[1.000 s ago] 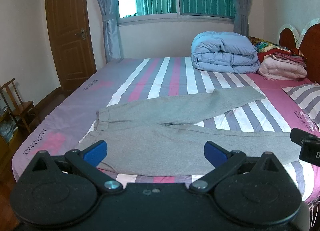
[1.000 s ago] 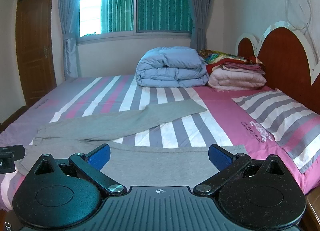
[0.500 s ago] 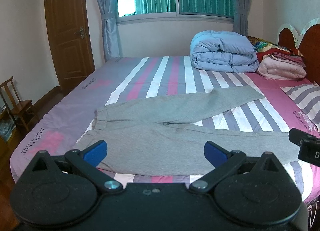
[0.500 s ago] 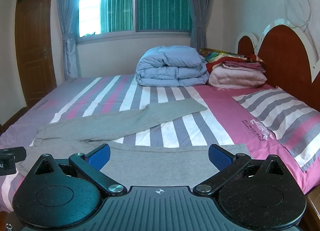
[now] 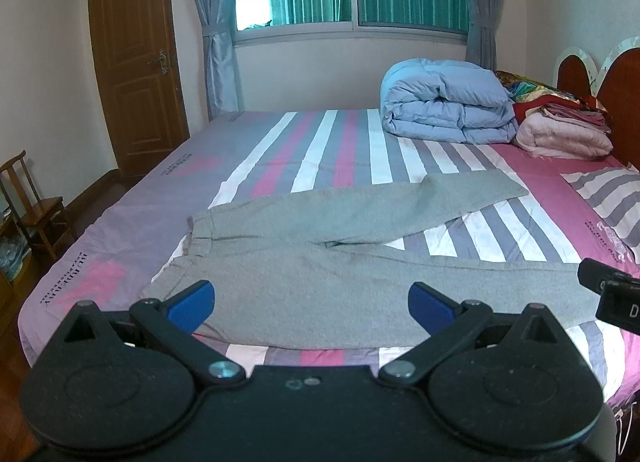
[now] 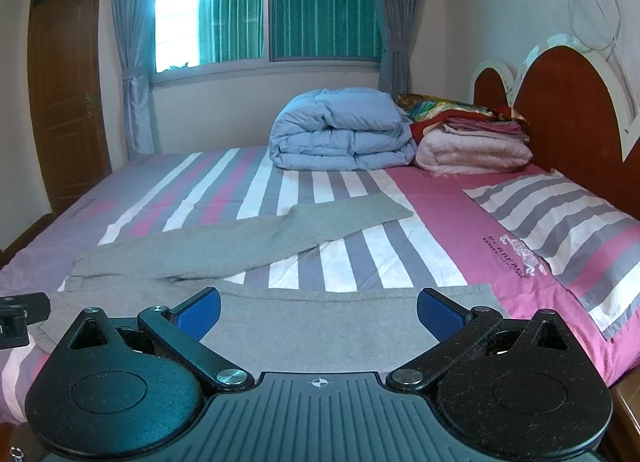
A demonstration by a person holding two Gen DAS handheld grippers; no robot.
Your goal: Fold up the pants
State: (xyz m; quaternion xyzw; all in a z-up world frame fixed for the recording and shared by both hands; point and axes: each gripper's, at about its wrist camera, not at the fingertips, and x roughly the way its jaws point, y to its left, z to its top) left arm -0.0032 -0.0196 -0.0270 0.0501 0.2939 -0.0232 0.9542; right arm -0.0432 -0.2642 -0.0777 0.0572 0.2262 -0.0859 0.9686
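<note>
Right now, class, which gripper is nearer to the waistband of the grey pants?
Left. The left gripper hovers open over the pants' seat, close to the waistband. The right gripper hovers open over the near leg toward its cuff, farther away.

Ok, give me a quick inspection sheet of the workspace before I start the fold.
Surface: striped bed sheet, smooth.
Job's things: grey pants unfolded, flat near the front edge, waistband to the left, legs splayed apart to the right.
Clutter: folded blue duvet and stack of folded blankets at the far side; striped pillow by the headboard.
Grippers: left tool and right tool both open, above the pants, holding nothing.
Cables: white cord on the wall above the headboard.
Surroundings: wooden door, curtained window, wooden chair.
</note>
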